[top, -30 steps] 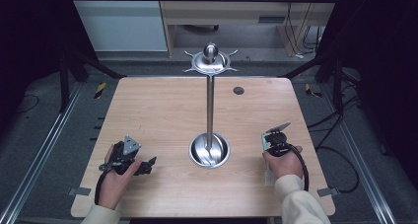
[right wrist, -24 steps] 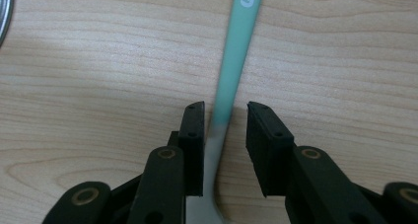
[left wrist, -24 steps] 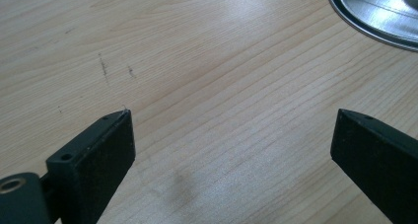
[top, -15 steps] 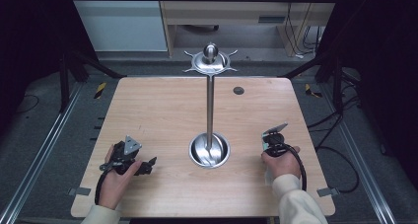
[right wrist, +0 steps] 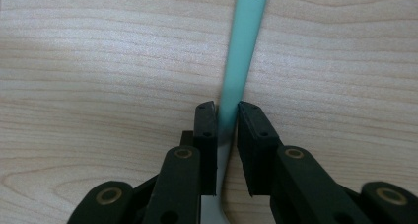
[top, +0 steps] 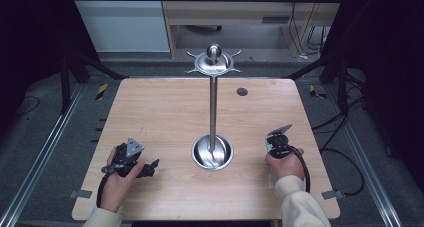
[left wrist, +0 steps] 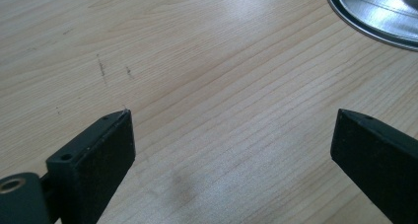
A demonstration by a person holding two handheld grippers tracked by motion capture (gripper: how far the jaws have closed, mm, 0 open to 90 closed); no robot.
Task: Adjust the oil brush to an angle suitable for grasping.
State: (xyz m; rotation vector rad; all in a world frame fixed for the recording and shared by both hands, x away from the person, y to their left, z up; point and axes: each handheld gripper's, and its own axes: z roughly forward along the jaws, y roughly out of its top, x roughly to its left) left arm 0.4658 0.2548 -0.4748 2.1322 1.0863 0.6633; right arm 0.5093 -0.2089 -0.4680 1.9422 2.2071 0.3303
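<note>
- left gripper [top: 150,165]: jaws wide apart, nothing between, low over bare table [top: 150,107]
- metal stand [top: 213,107]: mid-table; only the base rim is visible from left gripper view
- right gripper [right wrist: 226,110]: clamped on pale-green handle [right wrist: 241,51]; both ends cut off, utensil type unclear

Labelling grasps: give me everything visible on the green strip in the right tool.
The pale green handle is a slim, flat, plastic-looking strip with a small white mark near its far end. It runs straight ahead from the right tool, low over the wooden table. The two black jaws clamp it from both sides. Behind them it turns grey, like metal. Its working end is hidden.
</note>
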